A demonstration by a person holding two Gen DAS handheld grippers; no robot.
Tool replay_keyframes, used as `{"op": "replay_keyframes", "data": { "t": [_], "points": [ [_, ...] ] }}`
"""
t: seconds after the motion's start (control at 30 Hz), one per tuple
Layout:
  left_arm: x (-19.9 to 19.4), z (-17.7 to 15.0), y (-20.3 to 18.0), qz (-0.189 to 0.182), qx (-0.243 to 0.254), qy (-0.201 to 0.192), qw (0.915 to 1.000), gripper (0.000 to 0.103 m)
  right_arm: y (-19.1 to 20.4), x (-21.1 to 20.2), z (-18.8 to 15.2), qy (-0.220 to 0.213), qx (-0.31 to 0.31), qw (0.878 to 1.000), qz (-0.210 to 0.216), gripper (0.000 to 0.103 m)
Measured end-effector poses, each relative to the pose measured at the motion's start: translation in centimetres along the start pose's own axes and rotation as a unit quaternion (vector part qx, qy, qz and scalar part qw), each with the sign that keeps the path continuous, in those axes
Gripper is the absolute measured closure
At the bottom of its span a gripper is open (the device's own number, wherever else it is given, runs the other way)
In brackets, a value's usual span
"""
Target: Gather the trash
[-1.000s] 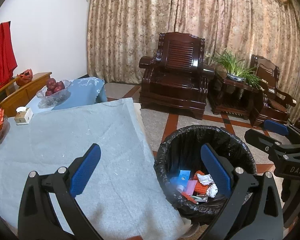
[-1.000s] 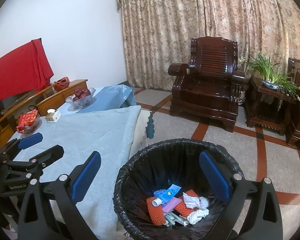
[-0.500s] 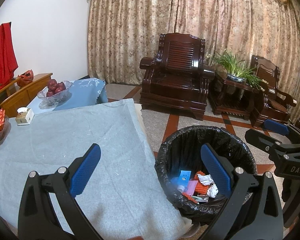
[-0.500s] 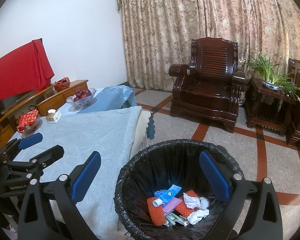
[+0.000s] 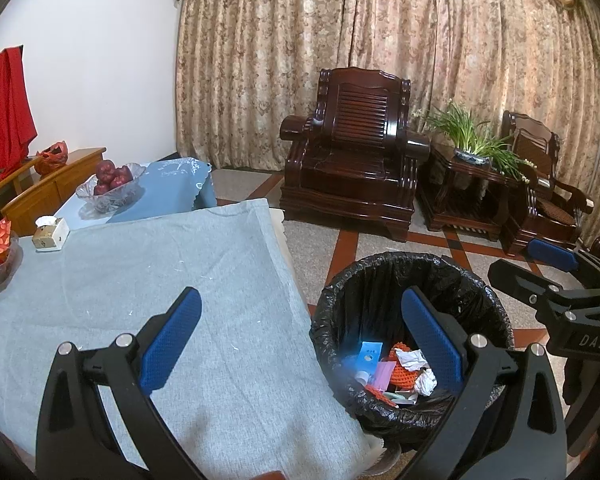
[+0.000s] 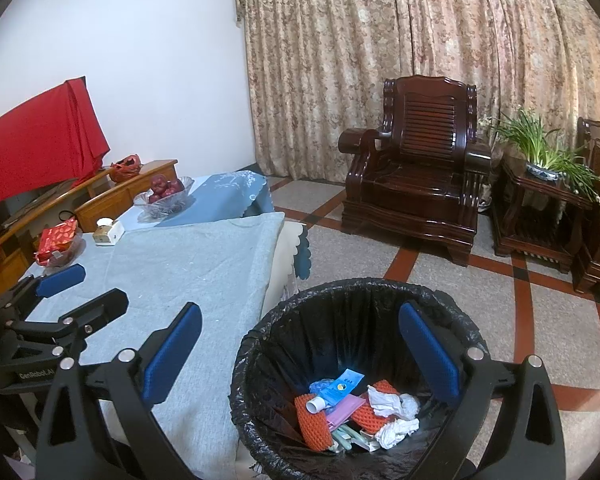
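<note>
A round bin with a black liner [image 5: 380, 280] [image 6: 340, 300] stands on the floor beside the table's right edge. Inside it lies trash [image 6: 352, 404] [image 5: 396, 372]: orange netting, crumpled white tissue, a pink wrapper, a blue packet. My left gripper [image 5: 300, 340] is open and empty, straddling the table edge and the bin. My right gripper [image 6: 300, 344] is open and empty too, held above the bin's near left rim. Each gripper shows in the other's view, the right gripper [image 5: 556, 276] at the far right and the left gripper [image 6: 72, 292] at the left.
The table carries a grey-blue cloth [image 5: 160, 280], a glass bowl of red fruit [image 5: 110, 186], a small tissue box [image 5: 50, 232] and a red packet in a dish [image 6: 58, 240]. A dark wooden armchair [image 6: 416, 184], a side table with a plant [image 6: 540, 168] and a curtain stand behind.
Both views have shifted very slightly; the grippers stay open and the trash in the bin lies as before.
</note>
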State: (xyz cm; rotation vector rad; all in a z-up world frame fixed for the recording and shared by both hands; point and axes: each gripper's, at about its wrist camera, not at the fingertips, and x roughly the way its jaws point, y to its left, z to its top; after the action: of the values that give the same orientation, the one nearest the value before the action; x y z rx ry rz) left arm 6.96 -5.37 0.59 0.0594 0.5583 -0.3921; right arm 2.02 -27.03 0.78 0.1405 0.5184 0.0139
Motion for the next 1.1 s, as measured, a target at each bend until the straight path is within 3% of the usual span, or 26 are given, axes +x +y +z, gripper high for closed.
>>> {"op": "replay_keyframes", "data": {
  "t": [1.1],
  "points": [
    [-0.27,0.11,0.12,0.001,0.0,0.001,1.0,0.006,0.18,-0.09,0.04,0.001,0.0,1.0,-0.001,0.006]
  ]
}}
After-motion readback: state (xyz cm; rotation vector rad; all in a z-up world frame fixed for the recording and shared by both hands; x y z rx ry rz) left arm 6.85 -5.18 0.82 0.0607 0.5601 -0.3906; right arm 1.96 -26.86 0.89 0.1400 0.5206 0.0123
